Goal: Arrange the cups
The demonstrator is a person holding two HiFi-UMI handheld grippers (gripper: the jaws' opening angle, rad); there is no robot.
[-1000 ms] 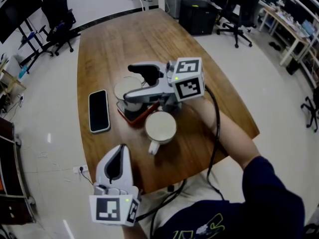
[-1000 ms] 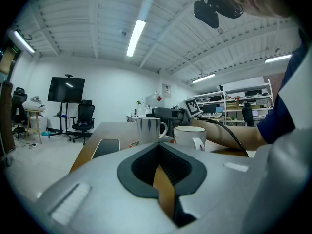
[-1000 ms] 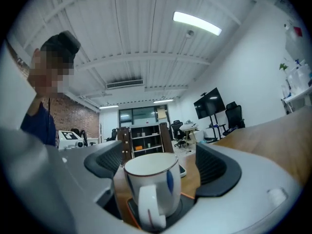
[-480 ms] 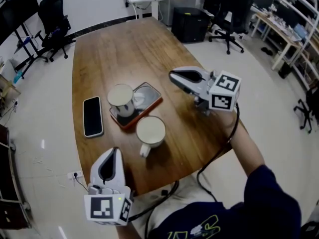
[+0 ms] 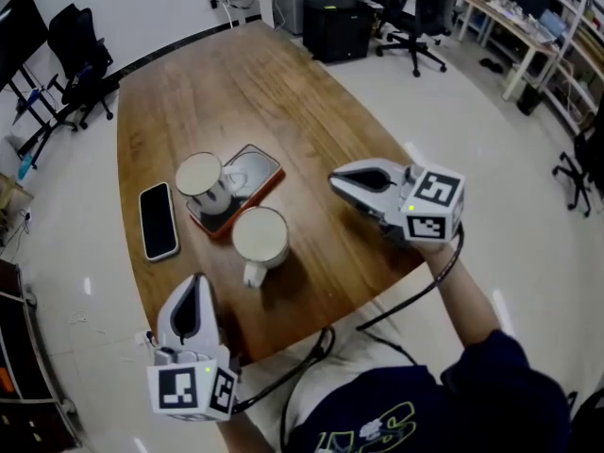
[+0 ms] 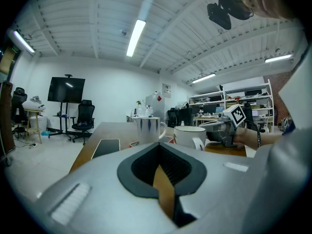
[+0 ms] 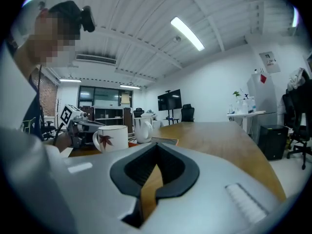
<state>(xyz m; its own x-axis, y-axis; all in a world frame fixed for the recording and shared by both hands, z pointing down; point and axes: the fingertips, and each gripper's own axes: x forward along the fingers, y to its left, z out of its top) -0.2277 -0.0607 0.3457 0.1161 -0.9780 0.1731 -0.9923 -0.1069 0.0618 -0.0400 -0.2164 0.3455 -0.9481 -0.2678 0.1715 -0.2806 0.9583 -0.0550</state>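
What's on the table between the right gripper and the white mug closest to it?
Nothing: the head view shows only bare wooden table between the right gripper, whose jaws just closed empty, and the white mug.

The wooden table [image 5: 236,92] carries a black phone [image 5: 158,221] near its left edge, an orange-rimmed tray [image 5: 257,170] to the phone's right, and a white mug [image 5: 260,239] just beside the tray's near edge.

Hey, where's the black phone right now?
In the head view, the black phone lies flat near the left edge of the wooden table, just left of the orange-rimmed tray that carries the taller cup.
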